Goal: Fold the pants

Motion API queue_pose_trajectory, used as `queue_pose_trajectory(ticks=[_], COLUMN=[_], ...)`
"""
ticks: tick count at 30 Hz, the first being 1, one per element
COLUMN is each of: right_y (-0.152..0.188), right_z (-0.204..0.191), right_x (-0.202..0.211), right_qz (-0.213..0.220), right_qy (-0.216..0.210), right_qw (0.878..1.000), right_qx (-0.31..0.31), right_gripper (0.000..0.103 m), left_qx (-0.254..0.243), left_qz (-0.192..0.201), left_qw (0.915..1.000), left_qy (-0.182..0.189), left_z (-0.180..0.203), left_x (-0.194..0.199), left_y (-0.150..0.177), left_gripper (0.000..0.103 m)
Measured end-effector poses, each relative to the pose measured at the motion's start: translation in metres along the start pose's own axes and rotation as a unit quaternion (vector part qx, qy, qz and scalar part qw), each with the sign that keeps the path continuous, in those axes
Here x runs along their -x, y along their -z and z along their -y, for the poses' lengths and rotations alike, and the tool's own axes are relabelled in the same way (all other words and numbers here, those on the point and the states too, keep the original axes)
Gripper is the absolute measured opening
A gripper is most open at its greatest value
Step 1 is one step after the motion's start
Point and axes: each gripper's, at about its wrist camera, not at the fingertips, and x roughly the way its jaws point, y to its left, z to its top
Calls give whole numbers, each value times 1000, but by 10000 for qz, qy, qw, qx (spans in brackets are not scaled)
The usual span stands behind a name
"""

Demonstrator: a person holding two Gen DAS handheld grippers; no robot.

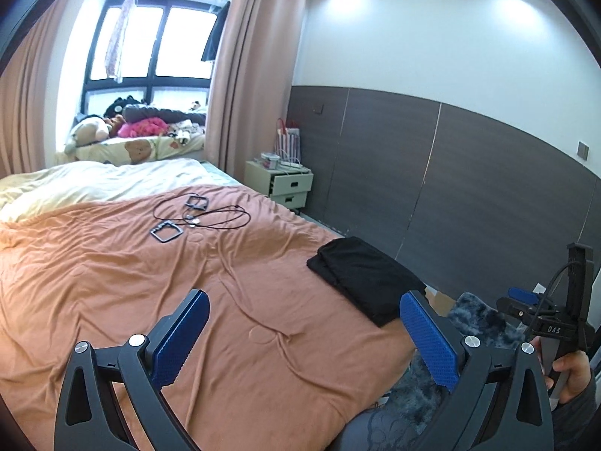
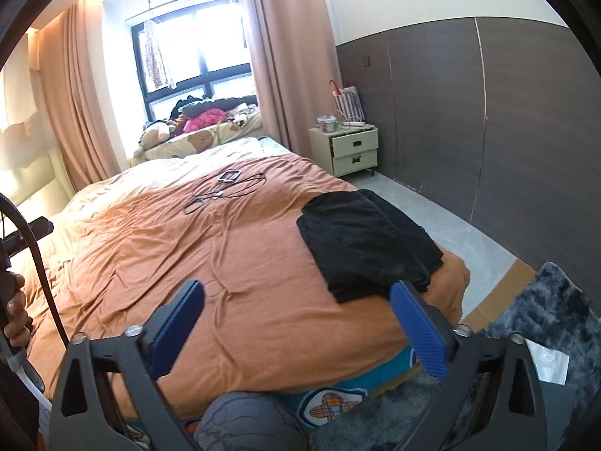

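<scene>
The black pants (image 1: 366, 276) (image 2: 366, 242) lie folded in a flat rectangle on the orange bedcover (image 1: 131, 282) (image 2: 188, 255), near the bed's right corner. My left gripper (image 1: 302, 308) hovers over the cover, left of and nearer than the pants, jaws wide open with nothing between the blue pads (image 1: 430, 342). My right gripper (image 2: 296, 300) is also open and empty; its right pad (image 2: 420, 330) sits just in front of the pants' near edge without touching. The right gripper (image 1: 526, 297) shows at the right of the left wrist view, held by a hand (image 1: 571, 372).
Black cables and two square frames (image 1: 188, 214) (image 2: 225, 184) lie mid-bed. A cream duvet (image 1: 94, 180) covers the far part. A bedside cabinet (image 1: 287, 184) (image 2: 351, 146) stands by the dark wall panel. A fluffy grey rug (image 2: 556, 300) and cardboard lie on the floor.
</scene>
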Motion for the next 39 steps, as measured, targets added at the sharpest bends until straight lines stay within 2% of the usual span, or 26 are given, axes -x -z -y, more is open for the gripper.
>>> queue_pose_trajectory(ticks=[13, 23, 27, 30, 32, 39], right_y=[35, 65, 77, 89, 93, 112], right_z=[-19, -14, -12, -18, -21, -25], right_x=[36, 66, 76, 84, 88, 95], right_qz=[133, 250, 302, 331, 308, 460], right_qy=[-217, -518, -442, -424, -584, -615], right_qw=[9994, 9983, 9985, 9985, 9978, 9968], right_qx=[222, 30, 66, 110, 104, 225], right_gripper=[103, 103, 103, 103, 103, 103], left_qx=[36, -151, -134, -274, -337, -247], left_qz=[212, 417, 480, 532, 644, 684], left_qw=[9996, 9981, 9977, 9964, 9948, 9916], left_qy=[-184, -425, -460, -594, -707, -1066], left_z=[21, 48, 54, 60, 62, 59], left_x=[83, 137, 151, 160, 169, 190], left_y=[53, 86, 97, 105, 112, 138], left_gripper=[103, 103, 103, 103, 102, 103])
